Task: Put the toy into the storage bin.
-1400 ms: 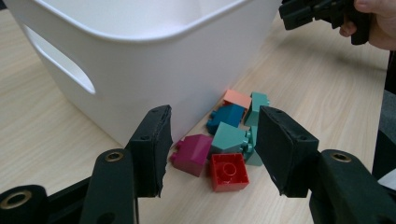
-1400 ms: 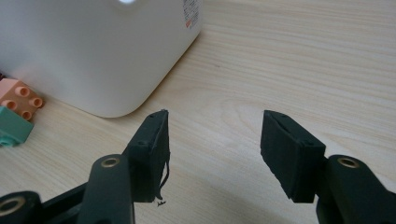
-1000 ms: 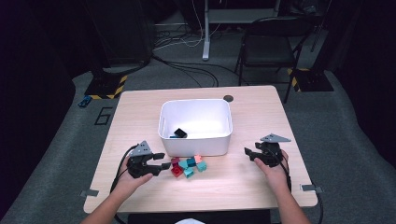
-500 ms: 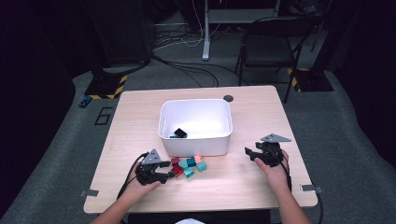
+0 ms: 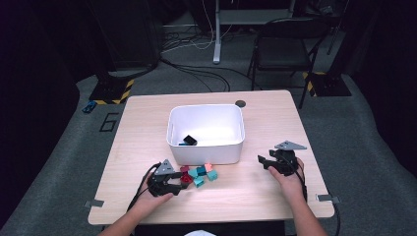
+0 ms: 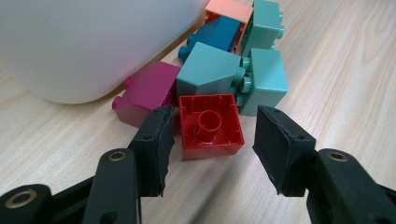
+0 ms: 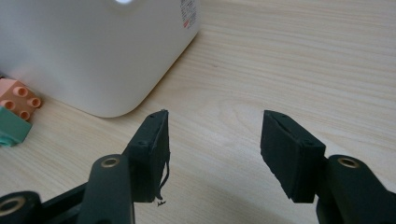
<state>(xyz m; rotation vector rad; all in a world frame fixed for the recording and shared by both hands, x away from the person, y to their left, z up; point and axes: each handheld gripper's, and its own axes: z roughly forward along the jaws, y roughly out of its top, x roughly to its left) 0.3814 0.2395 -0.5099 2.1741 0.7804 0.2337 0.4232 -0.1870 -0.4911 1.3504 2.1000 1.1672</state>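
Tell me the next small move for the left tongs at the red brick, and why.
Probably close the left tongs on the red brick. It lies on its side between the open pads with gaps on both sides, so nothing grips it yet. The teal bricks touch its far side, and the white bin waits just beyond.

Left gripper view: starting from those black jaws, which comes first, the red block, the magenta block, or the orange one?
1. Red block, between the open jaws.
2. Magenta block, just behind, left, by the white bin.
3. Orange block, farthest, at the top.
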